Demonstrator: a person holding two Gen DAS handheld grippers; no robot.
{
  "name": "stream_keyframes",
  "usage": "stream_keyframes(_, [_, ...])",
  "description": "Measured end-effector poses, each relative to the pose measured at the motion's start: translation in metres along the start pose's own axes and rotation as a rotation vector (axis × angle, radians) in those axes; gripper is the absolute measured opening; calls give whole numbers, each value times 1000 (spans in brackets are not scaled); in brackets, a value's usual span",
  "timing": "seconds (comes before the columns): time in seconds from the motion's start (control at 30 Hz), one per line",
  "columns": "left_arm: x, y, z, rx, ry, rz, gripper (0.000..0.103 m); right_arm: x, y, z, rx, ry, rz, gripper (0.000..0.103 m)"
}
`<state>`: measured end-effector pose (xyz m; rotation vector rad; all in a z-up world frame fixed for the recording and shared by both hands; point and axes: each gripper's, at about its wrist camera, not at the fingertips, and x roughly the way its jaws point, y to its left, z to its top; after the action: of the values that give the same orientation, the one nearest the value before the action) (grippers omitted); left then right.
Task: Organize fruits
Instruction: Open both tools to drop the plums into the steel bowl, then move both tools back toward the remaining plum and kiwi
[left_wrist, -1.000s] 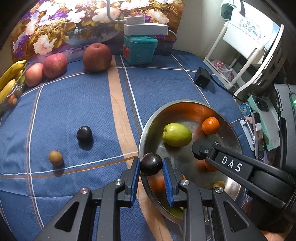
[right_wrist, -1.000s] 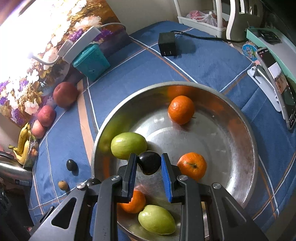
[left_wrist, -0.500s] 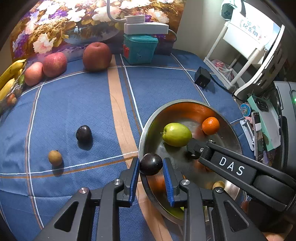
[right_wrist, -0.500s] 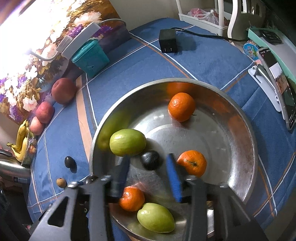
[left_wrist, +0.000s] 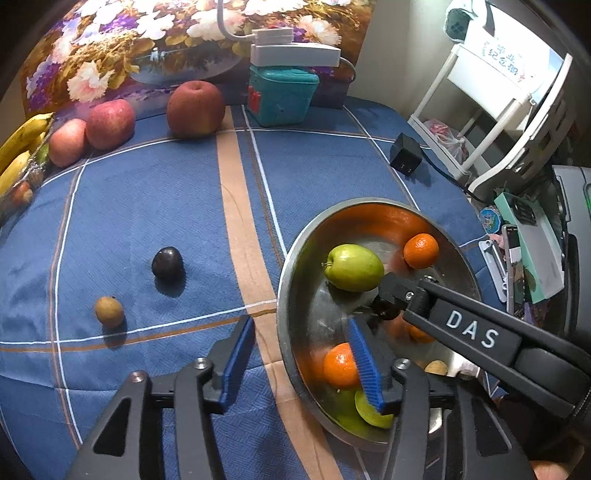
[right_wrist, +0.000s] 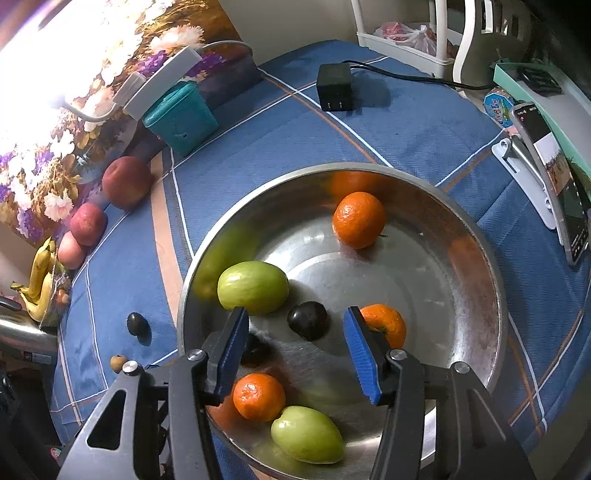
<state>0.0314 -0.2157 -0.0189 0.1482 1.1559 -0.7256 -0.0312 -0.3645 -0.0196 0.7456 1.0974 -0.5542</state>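
Only right wrist view shows bowl's plum (right_wrist: 308, 320).

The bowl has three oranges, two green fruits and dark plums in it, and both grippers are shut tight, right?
Not quite. Both grippers are open: the right gripper has its jaws spread above a plum lying loose in the bowl, as the right wrist view shows, and the left gripper is open and empty too. The fruit count is right.

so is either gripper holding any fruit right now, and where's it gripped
Nothing is held. The left gripper and the right gripper are both open and empty; one dark plum lies loose in the metal bowl.
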Motion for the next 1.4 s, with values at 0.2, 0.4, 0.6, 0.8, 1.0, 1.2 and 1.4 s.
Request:
stream_keyframes(0.2, [3, 11, 0, -42, 20, 42, 73, -1, 0, 0, -2, -3, -6, 65])
stream_keyframes(0.4, [3, 27, 0, -89, 12, 110, 91, -2, 2, 0, -17, -13, -19, 76])
stream_keyframes(0.6, [-2, 49, 1, -144, -17, 174, 103, -4, 4, 0, -33, -21, -19, 76])
stream_keyframes(0.8, [-11, 69, 3, -188, -50, 238, 103, -9, 12, -1, -85, -64, -33, 92])
stream_keyframes(1.0, [-21, 89, 7, -208, -85, 327, 103, -12, 21, -3, -139, -98, -52, 95])
stream_keyframes(1.2, [-33, 105, 9, -223, -99, 471, 103, -10, 35, -9, -206, -98, -62, 96])
stream_keyframes(1.4, [-37, 112, 5, -243, -83, 529, 103, -9, 47, -15, -250, -109, -48, 95])
